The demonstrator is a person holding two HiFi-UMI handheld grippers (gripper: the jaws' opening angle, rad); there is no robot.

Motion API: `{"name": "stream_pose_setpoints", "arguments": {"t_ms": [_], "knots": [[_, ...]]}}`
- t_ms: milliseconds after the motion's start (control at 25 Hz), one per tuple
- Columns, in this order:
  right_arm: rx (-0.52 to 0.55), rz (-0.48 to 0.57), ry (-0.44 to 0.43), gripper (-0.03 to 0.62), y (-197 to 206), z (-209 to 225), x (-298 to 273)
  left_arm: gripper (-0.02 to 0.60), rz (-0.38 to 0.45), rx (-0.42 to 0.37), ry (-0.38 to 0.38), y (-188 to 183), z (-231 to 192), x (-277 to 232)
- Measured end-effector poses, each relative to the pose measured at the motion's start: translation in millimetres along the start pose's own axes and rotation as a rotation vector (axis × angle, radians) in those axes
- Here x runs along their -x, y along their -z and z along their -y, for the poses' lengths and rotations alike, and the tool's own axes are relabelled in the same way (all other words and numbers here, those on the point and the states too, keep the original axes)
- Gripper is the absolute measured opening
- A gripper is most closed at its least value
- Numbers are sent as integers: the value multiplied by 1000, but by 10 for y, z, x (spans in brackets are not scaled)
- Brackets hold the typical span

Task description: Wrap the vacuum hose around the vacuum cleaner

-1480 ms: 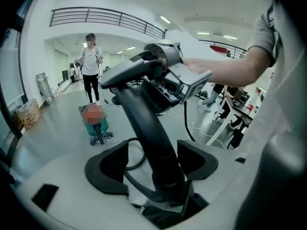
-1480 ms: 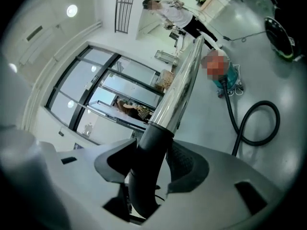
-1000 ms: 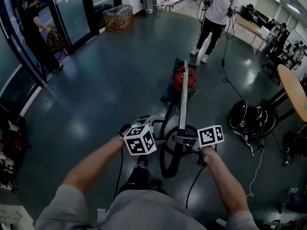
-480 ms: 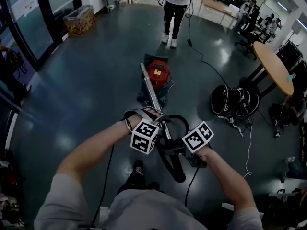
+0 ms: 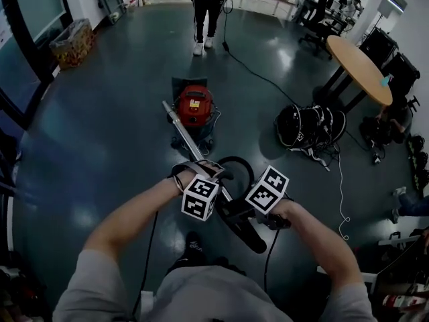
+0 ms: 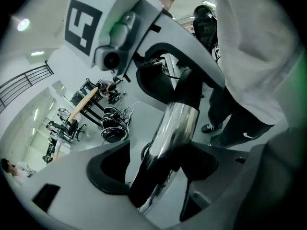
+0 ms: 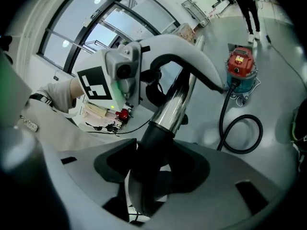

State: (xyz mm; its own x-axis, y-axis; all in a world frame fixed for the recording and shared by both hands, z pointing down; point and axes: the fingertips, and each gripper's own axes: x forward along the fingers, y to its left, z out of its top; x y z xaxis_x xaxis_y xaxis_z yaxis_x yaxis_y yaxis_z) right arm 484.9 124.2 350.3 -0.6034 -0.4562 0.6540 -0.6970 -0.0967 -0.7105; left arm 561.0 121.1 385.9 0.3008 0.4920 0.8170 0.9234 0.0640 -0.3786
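Observation:
The red vacuum cleaner (image 5: 194,106) stands on the dark floor ahead of me. Its black hose (image 5: 236,172) loops on the floor between it and my hands. A chrome wand (image 5: 188,143) runs slantwise from beside the vacuum back to both grippers. My left gripper (image 5: 204,173) is shut on the chrome tube (image 6: 168,128), which sits between its jaws. My right gripper (image 5: 244,210) is shut on the wand's black cuff (image 7: 153,150), just behind the left one. The right gripper view also shows the vacuum (image 7: 240,66) and the hose loop (image 7: 240,128).
A person (image 5: 208,5) stands beyond the vacuum, with a cable (image 5: 268,79) trailing over the floor. Black bags (image 5: 305,126) lie to the right beside a round wooden table (image 5: 362,59). A box (image 5: 70,42) sits far left near glass doors.
The wand has swung from pointing straight ahead to slanting up-left. Both grippers kept hold and sank a little; the left one rolled. The view has turned, so the vacuum now sits further left.

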Motion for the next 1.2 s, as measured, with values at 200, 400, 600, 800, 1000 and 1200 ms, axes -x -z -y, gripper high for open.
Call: {"name": "stream_pose_setpoints", "arguments": {"t_ms": [200, 400, 600, 800, 1000, 1200], "knots": [[-42, -18, -1, 196, -98, 139, -3, 255, 34, -28, 0, 114, -54, -80], [-62, -70, 12, 196, -53, 297, 1, 205, 55, -54, 21, 150, -24, -224], [-7, -81, 148, 192, -54, 603, 218, 178, 51, 27, 33, 140, -209, -325], [109, -71, 268, 169, 84, 885, 535, 164, 14, 130, 27, -33, -420, -502], [266, -64, 355, 167, 265, 1136, 949, 163, -22, 232, -7, -280, -713, -695], [521, -88, 519, 167, 384, 1373, 1382, 161, -56, 334, -32, -465, -980, -882]]}}
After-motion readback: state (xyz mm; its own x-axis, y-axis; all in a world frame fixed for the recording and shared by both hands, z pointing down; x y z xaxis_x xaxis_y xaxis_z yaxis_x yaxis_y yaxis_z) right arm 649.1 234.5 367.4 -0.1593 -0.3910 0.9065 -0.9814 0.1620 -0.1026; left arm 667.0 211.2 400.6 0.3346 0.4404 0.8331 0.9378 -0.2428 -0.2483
